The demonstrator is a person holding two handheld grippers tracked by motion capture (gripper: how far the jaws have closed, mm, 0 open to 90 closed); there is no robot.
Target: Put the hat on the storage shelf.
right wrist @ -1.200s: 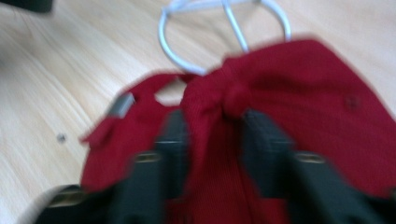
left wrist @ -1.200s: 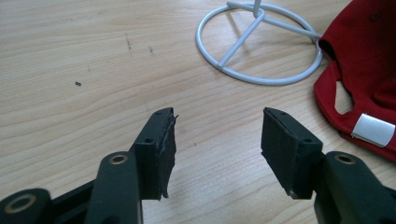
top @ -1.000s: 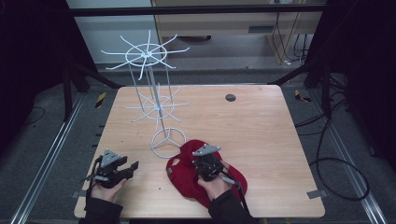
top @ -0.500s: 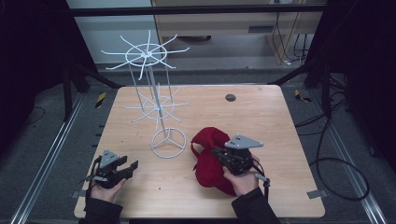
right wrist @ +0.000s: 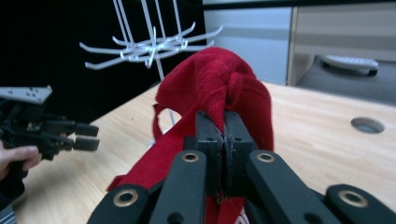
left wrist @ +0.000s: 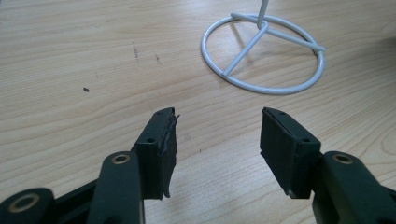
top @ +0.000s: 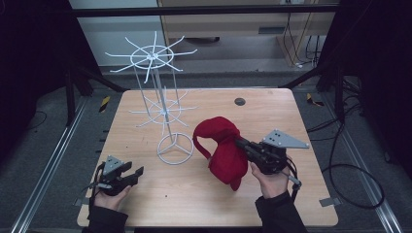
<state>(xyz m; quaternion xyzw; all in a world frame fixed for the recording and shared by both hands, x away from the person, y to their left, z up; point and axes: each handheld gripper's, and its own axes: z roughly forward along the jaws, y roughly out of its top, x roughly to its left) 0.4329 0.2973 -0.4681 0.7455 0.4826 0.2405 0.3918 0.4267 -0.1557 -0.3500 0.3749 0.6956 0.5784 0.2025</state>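
Observation:
A red knitted cloth [top: 224, 148] hangs bunched above the wooden table, right of centre. My right gripper [top: 243, 144] is shut on a fold of it; in the right gripper view the red cloth [right wrist: 219, 88] rises from between the closed jaws of my right gripper [right wrist: 223, 120]. A white wire rack [top: 160, 102] with two tiers of spokes stands on a ring base [top: 175, 148] left of the cloth. My left gripper [top: 137, 174] rests low at the table's front left, open and empty. In the left gripper view my left gripper [left wrist: 217, 135] faces the ring base [left wrist: 264, 53].
The wooden table [top: 184, 194] has a round cable hole [top: 239, 101] near its far edge. A cable [top: 340, 170] loops on the floor to the right. Cabinets and dark frame posts stand behind the table.
My right gripper has lifted the red cloth off the table and carried it to the right, away from the rack base. The left gripper has stayed put.

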